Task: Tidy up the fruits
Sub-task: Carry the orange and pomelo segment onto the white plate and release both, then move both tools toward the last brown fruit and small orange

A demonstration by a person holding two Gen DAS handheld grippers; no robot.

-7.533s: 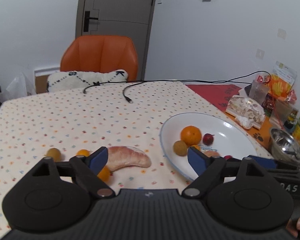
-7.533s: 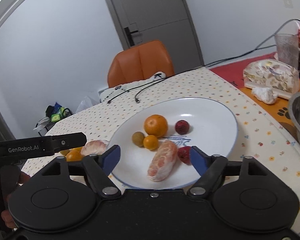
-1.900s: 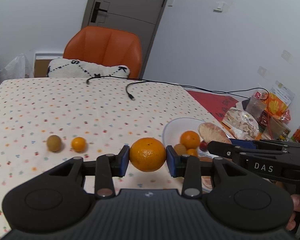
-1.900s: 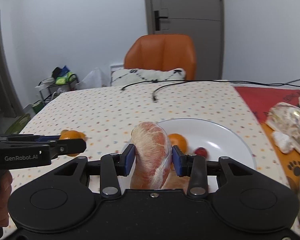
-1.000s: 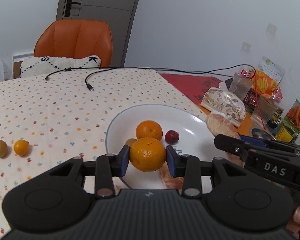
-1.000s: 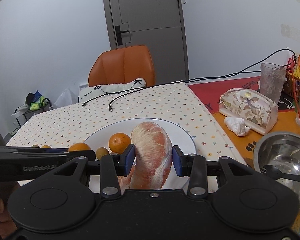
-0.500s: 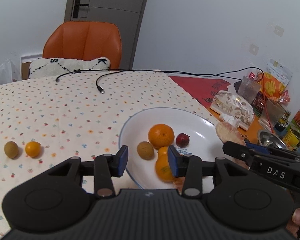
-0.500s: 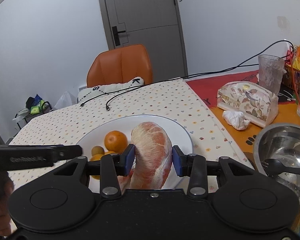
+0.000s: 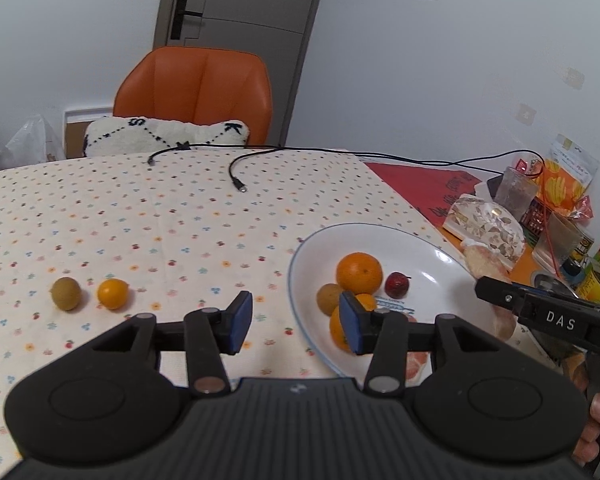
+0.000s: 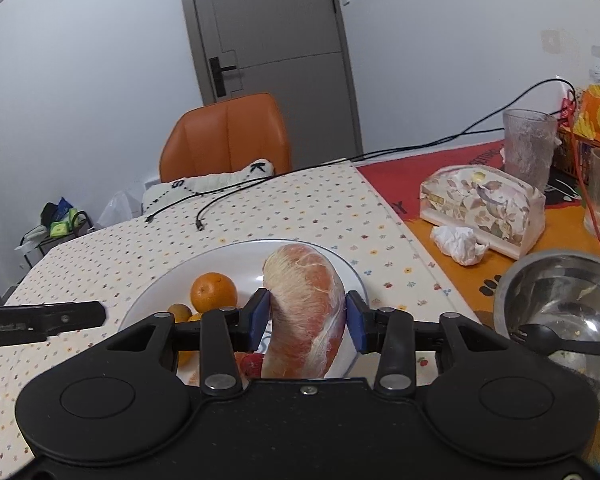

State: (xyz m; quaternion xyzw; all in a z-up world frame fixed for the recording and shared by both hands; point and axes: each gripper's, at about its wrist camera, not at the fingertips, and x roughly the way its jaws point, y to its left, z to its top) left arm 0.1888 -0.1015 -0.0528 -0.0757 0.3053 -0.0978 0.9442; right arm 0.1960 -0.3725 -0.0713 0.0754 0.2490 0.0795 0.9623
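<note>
A peeled pomelo segment (image 10: 306,312), pink flesh under white membrane, is clamped between the blue pads of the right hand-held gripper (image 10: 306,318) above a white plate (image 9: 420,248). The left hand-held gripper (image 9: 296,322) is spread wide and holds nothing. On the plate lie oranges (image 9: 359,273), a brown longan (image 9: 327,298) and a red fruit (image 9: 397,284). The counter (image 9: 180,216) wears a dotted cloth; a small orange (image 9: 113,293) and another longan (image 9: 65,293) rest there. An orange chair (image 9: 196,92) faces a grey door (image 9: 240,20).
</note>
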